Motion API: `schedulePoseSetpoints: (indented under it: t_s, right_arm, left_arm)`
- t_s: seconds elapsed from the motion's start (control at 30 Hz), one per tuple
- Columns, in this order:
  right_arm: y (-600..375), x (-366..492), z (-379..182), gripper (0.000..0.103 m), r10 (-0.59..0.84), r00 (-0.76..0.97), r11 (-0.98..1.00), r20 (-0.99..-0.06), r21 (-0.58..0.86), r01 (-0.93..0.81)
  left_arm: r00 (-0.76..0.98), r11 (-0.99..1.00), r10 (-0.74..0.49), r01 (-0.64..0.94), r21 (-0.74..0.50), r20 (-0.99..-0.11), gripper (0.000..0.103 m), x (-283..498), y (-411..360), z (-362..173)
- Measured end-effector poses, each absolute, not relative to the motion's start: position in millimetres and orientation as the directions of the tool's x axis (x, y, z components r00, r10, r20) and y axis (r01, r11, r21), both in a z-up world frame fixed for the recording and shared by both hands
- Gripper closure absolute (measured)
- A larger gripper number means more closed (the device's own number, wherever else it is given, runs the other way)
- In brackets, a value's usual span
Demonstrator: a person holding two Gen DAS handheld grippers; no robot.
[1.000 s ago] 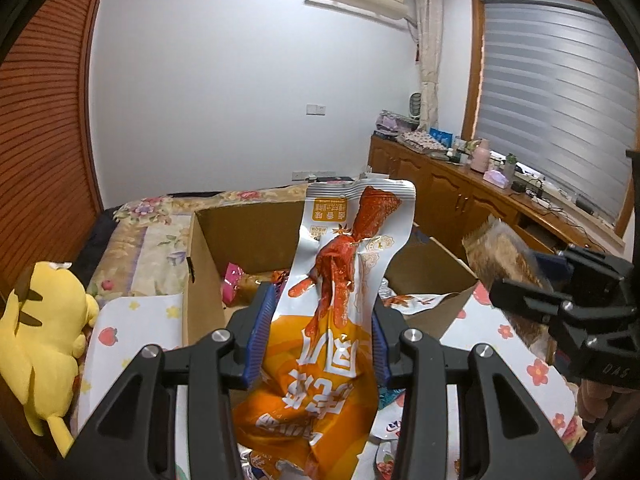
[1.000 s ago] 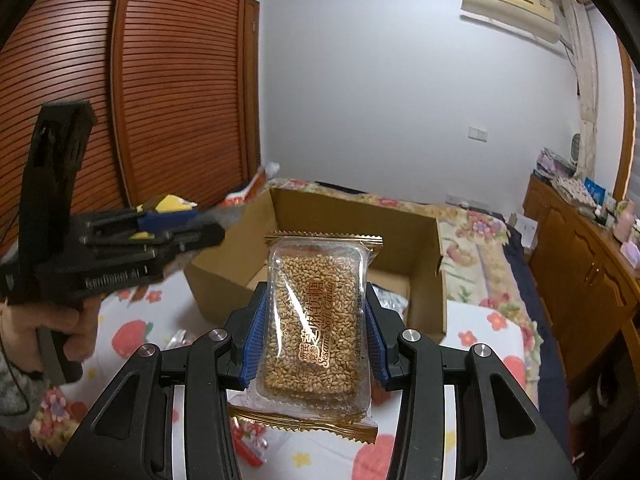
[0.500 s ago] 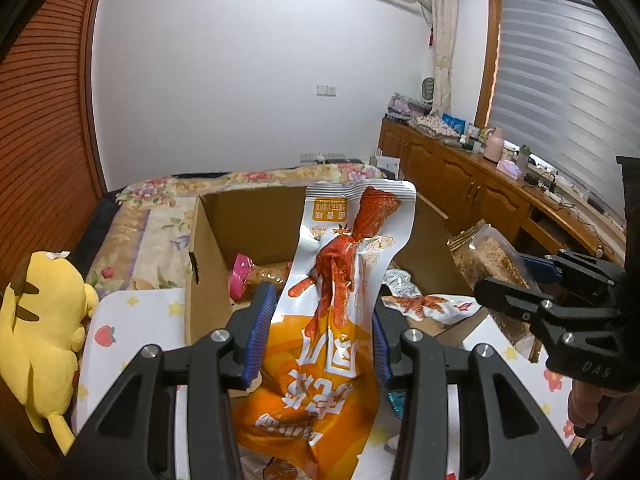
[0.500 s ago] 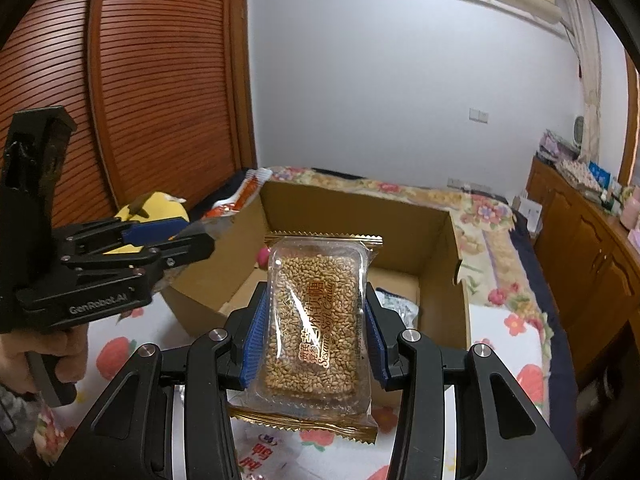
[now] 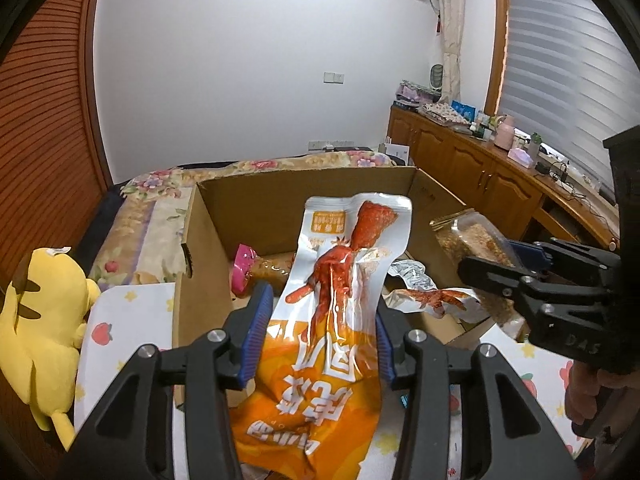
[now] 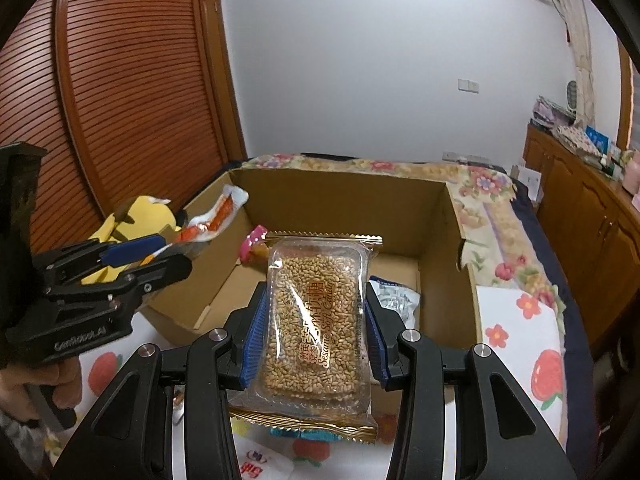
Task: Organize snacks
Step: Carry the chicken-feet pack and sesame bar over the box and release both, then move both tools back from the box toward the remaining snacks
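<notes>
Snacks ride over the cardboard box (image 5: 280, 216): left tool (image 5: 320, 340) is opening around the orange pouch (image 5: 332, 320), seemingly ready to drop, while right tool (image 6: 312, 344) clenches the sesame candy pack (image 6: 316, 320); release only once well inside the walls.

The orange packet (image 5: 320, 360) hides part of the box (image 5: 280, 200) floor. The sesame bar (image 6: 316, 320) covers the silver bag (image 6: 396, 300) partly. Sideboard (image 5: 500, 168) items are too small to identify.

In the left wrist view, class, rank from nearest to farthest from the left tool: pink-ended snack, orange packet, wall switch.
1. Orange packet, between the left tool's opening jaws.
2. Pink-ended snack, inside the box, left.
3. Wall switch, far wall.
</notes>
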State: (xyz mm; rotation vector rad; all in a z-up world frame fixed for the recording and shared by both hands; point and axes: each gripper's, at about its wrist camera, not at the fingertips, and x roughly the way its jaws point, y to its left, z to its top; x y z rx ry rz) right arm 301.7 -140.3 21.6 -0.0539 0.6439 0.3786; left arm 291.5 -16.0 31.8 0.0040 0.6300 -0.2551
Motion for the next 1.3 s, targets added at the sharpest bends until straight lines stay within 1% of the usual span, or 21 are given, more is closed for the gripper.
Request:
schedulePoseSetpoints:
  t_s: [0.3, 0.5, 0.6, 0.63, 0.67, 0.8, 0.87, 0.93, 1.0, 1.1, 1.13, 1.23, 1.3]
  right_arm:
    - [-128.7, 310.7, 10.8, 0.059, 0.307, 0.731, 0.933, -0.610, 0.041, -0.357]
    - [-124.2, 316.7, 8.4, 0.058, 0.304, 0.731, 0.937, -0.611, 0.054, -0.345]
    - [-124.8, 322.6, 5.3, 0.055, 0.320, 0.710, 0.936, -0.627, 0.095, -0.338]
    - [-126.2, 324.1, 4.5, 0.054, 0.328, 0.703, 0.935, -0.631, 0.110, -0.337]
    - [-126.1, 324.5, 4.7, 0.053, 0.334, 0.700, 0.933, -0.630, 0.116, -0.341]
    - [-126.9, 322.5, 5.5, 0.052, 0.330, 0.710, 0.934, -0.622, 0.106, -0.341]
    - [-127.3, 322.7, 5.5, 0.051, 0.327, 0.709, 0.935, -0.625, 0.106, -0.337]
    - [-127.3, 320.4, 7.1, 0.047, 0.331, 0.714, 0.934, -0.617, 0.103, -0.343]
    - [-126.4, 316.4, 10.1, 0.047, 0.333, 0.720, 0.932, -0.608, 0.098, -0.348]
    - [-127.0, 308.8, 15.2, 0.047, 0.346, 0.725, 0.929, -0.595, 0.106, -0.356]
    - [-127.6, 304.7, 17.9, 0.047, 0.353, 0.728, 0.926, -0.589, 0.108, -0.361]
    - [-129.5, 292.9, 24.3, 0.046, 0.366, 0.738, 0.922, -0.567, 0.111, -0.372]
    - [-131.8, 283.8, 29.1, 0.046, 0.370, 0.746, 0.921, -0.554, 0.112, -0.373]
  left_arm:
    - [0.777, 0.969, -0.231, 0.237, -0.067, -0.586, 0.055, 295.1, -23.1, 31.4]
    - [0.774, 0.969, -0.232, 0.235, -0.072, -0.590, 0.054, 297.2, -24.9, 27.9]
    - [0.779, 0.970, -0.226, 0.233, -0.064, -0.585, 0.051, 296.8, -27.0, 29.6]
    - [0.784, 0.970, -0.229, 0.235, -0.065, -0.578, 0.046, 295.7, -27.2, 31.3]
    - [0.789, 0.969, -0.232, 0.238, -0.066, -0.569, 0.044, 294.3, -27.3, 33.3]
    - [0.808, 0.970, -0.228, 0.237, -0.054, -0.543, 0.044, 288.4, -26.9, 39.8]
    - [0.813, 0.971, -0.226, 0.233, -0.055, -0.536, 0.044, 286.5, -26.2, 42.8]
    - [0.817, 0.971, -0.229, 0.233, -0.062, -0.530, 0.044, 283.9, -24.7, 45.2]
    - [0.821, 0.971, -0.227, 0.232, -0.056, -0.524, 0.044, 280.1, -23.8, 47.1]
    - [0.836, 0.976, -0.201, 0.218, -0.027, -0.511, 0.041, 272.3, -21.6, 50.4]
    - [0.839, 0.975, -0.199, 0.221, -0.017, -0.507, 0.038, 267.5, -20.1, 51.3]
    - [0.852, 0.976, -0.195, 0.218, -0.010, -0.485, 0.026, 257.0, -15.8, 55.4]
    - [0.861, 0.976, -0.200, 0.216, -0.020, -0.467, 0.026, 249.9, -10.7, 58.9]
